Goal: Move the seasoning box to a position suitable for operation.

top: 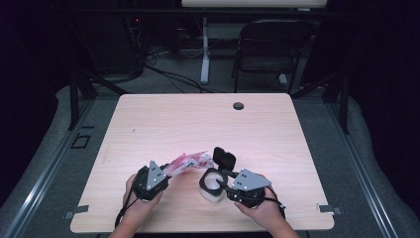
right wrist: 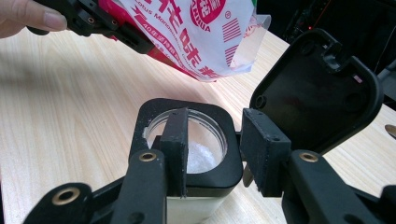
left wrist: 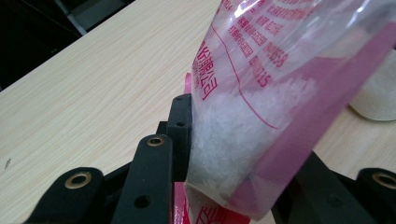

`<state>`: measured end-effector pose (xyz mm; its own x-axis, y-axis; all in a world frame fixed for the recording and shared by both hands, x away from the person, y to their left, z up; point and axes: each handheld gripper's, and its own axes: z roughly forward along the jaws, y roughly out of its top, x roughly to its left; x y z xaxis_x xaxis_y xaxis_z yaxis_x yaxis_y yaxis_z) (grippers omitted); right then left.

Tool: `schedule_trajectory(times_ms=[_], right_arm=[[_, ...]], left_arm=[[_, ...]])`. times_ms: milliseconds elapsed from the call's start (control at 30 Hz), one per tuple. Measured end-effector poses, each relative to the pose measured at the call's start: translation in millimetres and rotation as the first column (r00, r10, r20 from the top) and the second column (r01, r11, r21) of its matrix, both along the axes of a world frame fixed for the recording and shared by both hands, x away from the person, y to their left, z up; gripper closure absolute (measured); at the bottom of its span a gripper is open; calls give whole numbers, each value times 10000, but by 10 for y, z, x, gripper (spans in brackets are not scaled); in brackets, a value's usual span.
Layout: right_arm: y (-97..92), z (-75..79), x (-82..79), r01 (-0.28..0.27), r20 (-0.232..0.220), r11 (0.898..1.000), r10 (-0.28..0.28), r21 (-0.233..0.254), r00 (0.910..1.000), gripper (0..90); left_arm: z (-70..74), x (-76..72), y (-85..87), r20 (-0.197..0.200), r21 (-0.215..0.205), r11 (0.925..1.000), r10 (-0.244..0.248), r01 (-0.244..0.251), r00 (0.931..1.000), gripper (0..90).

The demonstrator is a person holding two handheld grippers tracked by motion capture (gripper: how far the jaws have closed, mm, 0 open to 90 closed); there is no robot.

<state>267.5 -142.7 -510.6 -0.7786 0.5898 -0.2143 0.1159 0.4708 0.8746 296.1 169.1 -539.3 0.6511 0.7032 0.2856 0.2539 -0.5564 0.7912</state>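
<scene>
A red and white plastic bag [top: 189, 161] of white crystals hangs tilted, with my left gripper [top: 169, 172] shut on its lower end. In the left gripper view both jaws press the bag [left wrist: 261, 93] at my left gripper [left wrist: 243, 140]. A small white jar [top: 212, 191] with a black collar stands on the table, its hinged black lid [top: 224, 158] open. My right gripper [top: 224, 184] is shut on the jar's rim. In the right gripper view one finger [right wrist: 176, 140] is inside the jar [right wrist: 154, 109] and the other is outside. White crystals lie in it. The bag's mouth [right wrist: 250, 44] hangs above the jar.
The light wooden table [top: 198, 124] has a round cable hole [top: 238, 105] near its far edge. A dark chair [top: 270, 49] and a desk leg stand beyond it. Both grippers work close to the table's near edge.
</scene>
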Motion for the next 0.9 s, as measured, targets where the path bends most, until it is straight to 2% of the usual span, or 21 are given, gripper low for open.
schedule_trajectory(times_ms=[600,900], right_arm=[[-3,-2,0,46,-6,10000,-46,-23,10000,621],[-4,1,-2,49,-6,10000,-49,12,10000,620]], left_arm=[[18,26,66,-116,-374,9989,262,-266,9996,704],[31,43,123,-184,-662,9962,561,-572,9983,704]])
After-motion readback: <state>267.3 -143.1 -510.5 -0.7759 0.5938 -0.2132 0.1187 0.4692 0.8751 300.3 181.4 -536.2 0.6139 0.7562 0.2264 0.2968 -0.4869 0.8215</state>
